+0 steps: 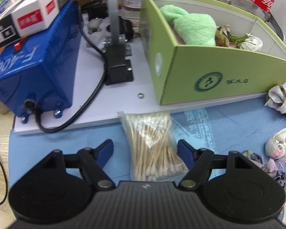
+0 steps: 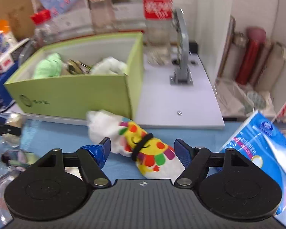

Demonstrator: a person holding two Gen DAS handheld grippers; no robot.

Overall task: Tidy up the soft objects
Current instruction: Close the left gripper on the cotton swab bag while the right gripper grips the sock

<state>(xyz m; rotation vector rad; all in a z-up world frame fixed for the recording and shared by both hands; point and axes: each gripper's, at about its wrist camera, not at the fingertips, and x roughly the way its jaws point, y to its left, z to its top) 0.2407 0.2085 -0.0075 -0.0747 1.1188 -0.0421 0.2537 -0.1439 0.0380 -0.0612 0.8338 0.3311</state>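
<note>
A green box stands on a white board and holds a green towel and other soft items; it also shows in the right wrist view. My left gripper is open, its fingers either side of a bag of cotton swabs on the blue cloth. My right gripper is open around a rolled white sock with a colourful sun print, bound by a black band. More rolled socks lie at the right of the left wrist view.
A blue machine with a black cable and boxes on top stands on the white board at left. A grey bracket and bottles stand behind the box. A blue tissue pack lies right of my right gripper.
</note>
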